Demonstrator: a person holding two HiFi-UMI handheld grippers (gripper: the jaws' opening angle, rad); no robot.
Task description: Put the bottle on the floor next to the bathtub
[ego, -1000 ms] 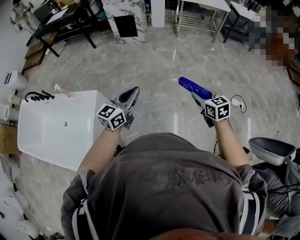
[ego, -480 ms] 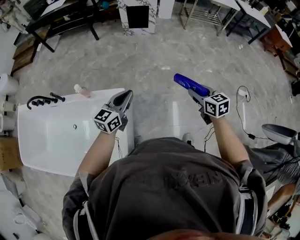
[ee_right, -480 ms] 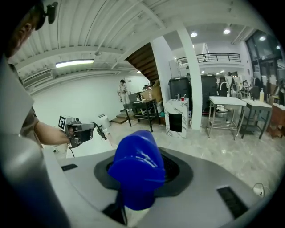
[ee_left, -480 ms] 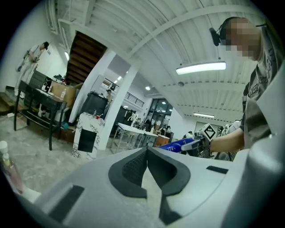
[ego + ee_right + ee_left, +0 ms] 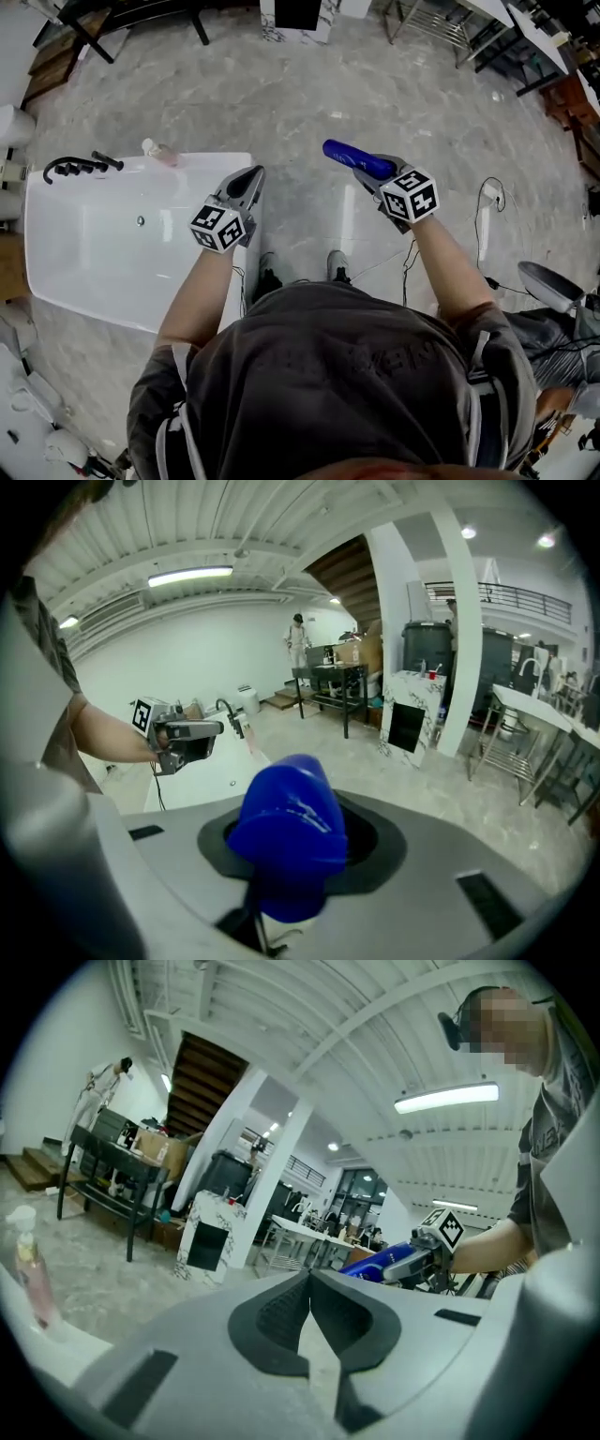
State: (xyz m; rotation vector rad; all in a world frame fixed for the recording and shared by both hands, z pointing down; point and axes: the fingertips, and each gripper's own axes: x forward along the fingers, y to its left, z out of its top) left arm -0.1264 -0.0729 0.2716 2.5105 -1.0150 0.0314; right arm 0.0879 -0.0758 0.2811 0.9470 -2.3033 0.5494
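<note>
The blue bottle [image 5: 345, 155] is held in the air above the grey marble floor [image 5: 281, 94], to the right of the white bathtub [image 5: 56, 281] and well clear of its rim. In my head view its long axis runs from the jaws toward the upper left, so the free end points away from me and slightly toward the tub side. In the right gripper view I see the bottle nearly end-on, sticking straight out along the jaws' own line.

The right gripper [image 5: 367, 171] has its jaws clamped on the bottle's near end. My right forearm reaches forward from the shoulder, with the marker cube facing up at the wrist.

The left gripper [image 5: 253, 176] sits over the tub's right edge and points forward, its forearm roughly parallel to the right one. Its jaws are closed tip to tip with nothing between them.

A small pink bottle [image 5: 157, 150] stands on the tub's far corner, and a black faucet [image 5: 75, 169] is mounted on the far rim to its left. My shoes [image 5: 337, 267] rest on the floor just beside the tub.
</note>
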